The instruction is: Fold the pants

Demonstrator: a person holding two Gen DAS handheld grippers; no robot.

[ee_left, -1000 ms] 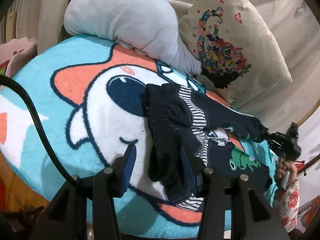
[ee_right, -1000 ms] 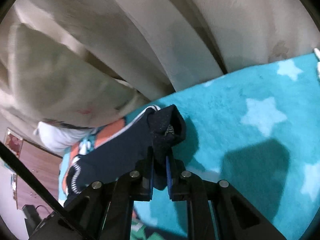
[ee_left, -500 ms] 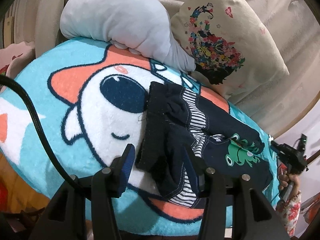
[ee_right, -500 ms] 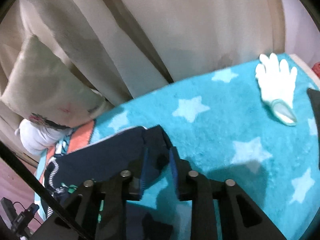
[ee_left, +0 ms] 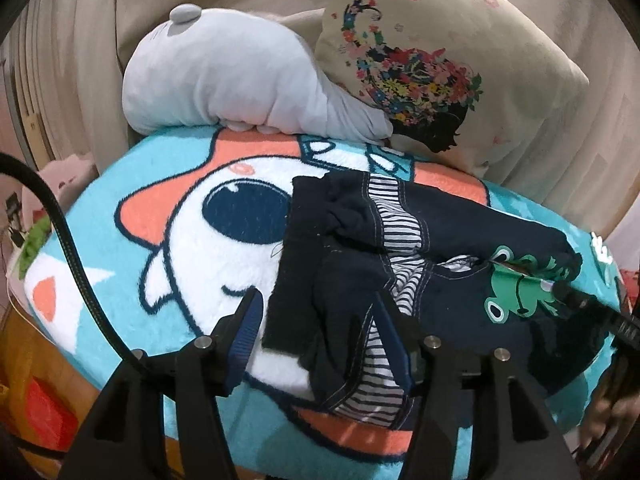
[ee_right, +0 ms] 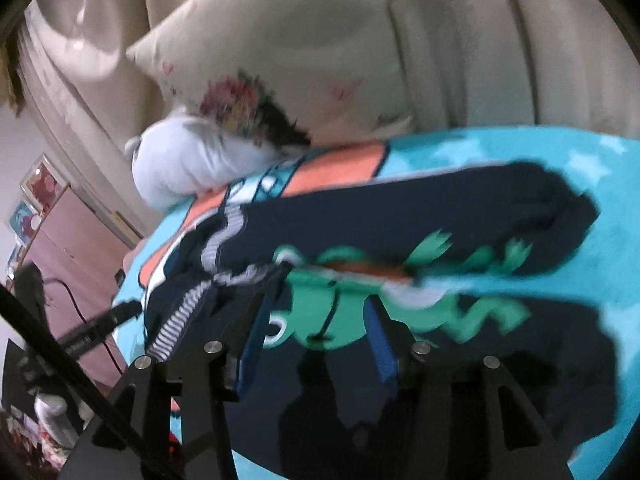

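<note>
Dark navy pants (ee_left: 460,240) with a striped lining and a green frog print (ee_left: 516,288) lie crumpled on a turquoise cartoon blanket (ee_left: 160,216). My left gripper (ee_left: 320,332) is open, its jaws on either side of the bunched waistband end near the blanket's front edge. The right wrist view is blurred; there the pants (ee_right: 400,220) lie with one leg folded over the frog print (ee_right: 320,312). My right gripper (ee_right: 316,332) is open just above the frog and holds nothing. It also shows in the left wrist view (ee_left: 576,300) at the right edge.
A grey plush pillow (ee_left: 232,84) and a cream flower-print cushion (ee_left: 440,60) lean on the beige curtain behind the blanket. A black cable (ee_left: 72,248) crosses the left of the left wrist view. A wooden cabinet (ee_right: 72,232) stands left of the bed.
My right gripper let go of the pant leg, which now lies folded over the frog print, and drew back over the pants. My left gripper stayed open and moved in closer.
</note>
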